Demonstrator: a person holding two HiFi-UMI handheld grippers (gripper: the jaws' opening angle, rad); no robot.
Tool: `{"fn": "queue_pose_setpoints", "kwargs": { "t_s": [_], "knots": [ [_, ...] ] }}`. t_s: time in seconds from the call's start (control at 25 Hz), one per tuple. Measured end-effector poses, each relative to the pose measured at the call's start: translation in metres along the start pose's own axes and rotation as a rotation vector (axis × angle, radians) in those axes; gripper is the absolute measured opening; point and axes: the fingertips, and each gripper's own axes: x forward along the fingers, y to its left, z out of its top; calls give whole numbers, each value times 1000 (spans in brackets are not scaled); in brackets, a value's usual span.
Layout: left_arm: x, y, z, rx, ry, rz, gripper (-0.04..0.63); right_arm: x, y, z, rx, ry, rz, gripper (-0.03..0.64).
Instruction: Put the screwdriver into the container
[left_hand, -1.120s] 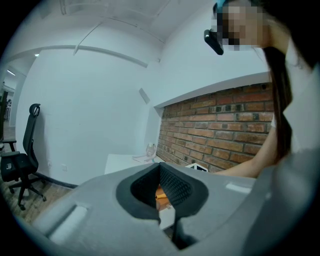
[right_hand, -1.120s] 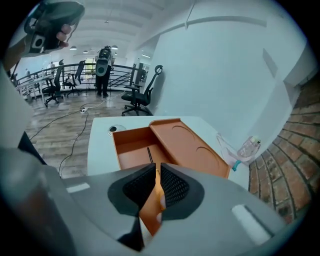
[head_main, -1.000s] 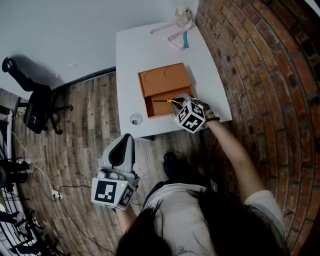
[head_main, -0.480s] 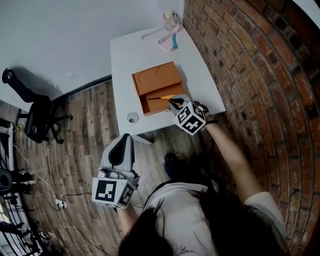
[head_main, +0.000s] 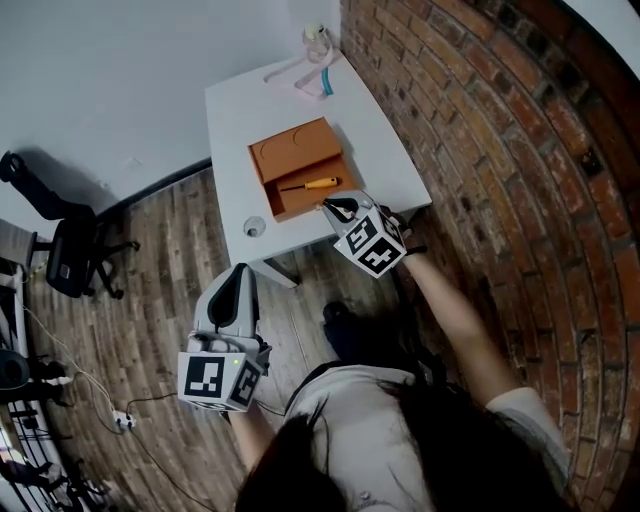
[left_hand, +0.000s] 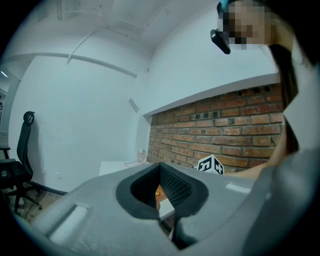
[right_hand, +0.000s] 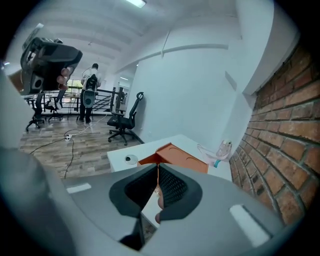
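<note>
**Screwdriver down in the container, right tongs drawn back**

Since half a second ago the right tongs (head_main: 335, 206) have let go of the screwdriver (head_main: 312, 184) and pulled away from the container (head_main: 297, 150) toward its near side. They are now pressed together on nothing, at the near edge of the desk (head_main: 385, 150). The left tongs (head_main: 238, 280) hang as before, well short of the container and out over the wooden floor (head_main: 130, 300), also pressed together and empty.

Count: one desk, one orange container, one screwdriver, two tongs. One small round thing (head_main: 254, 227) lies on the desk just left of the container's near corner. One clear item (head_main: 316, 37) with a pink band sits at the desk corner far beyond the container. One office chair (head_main: 65, 245) stands well left of it.

The screwdriver has an orange handle and a thin dark shaft. It lies flat along the open near section of the container, handle toward the brick wall (head_main: 480, 130) and shaft pointing away from it. The container's far section is a shallower tray with round hollows and holds nothing.

The container sits close to the near edge of the desk. Bare desk lies right of the container up to the brick wall, and more beyond it. Left of the container only a narrow strip of desk is left before the edge drops to the floor.
</note>
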Motion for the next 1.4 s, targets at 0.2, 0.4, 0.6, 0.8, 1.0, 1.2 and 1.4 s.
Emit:
{"fn": "queue_pose_setpoints", "kwargs": {
  "t_s": [0.2,0.4,0.6,0.8,1.0,1.2,1.4],
  "knots": [
    [-14,-15,3,10,-15,-7,0,-32,12,11,46,-63,-31,8],
    [-32,-27,1,13,-30,4,2,-63,32,19,87,-127,-39,8],
    [-49,-40,0,24,-43,13,2,-95,46,17,175,-187,-51,8],
    [-63,-54,-2,24,-51,13,2,-128,61,18,214,-246,-66,8],
    [-77,-64,-5,28,-60,16,2,-161,77,26,228,-308,-81,8],
    [-89,-77,-8,33,-72,18,2,-195,93,37,253,-378,-87,7],
    [-101,-87,-11,29,-74,20,1,-217,111,36,256,-402,-79,6]
  ]
}}
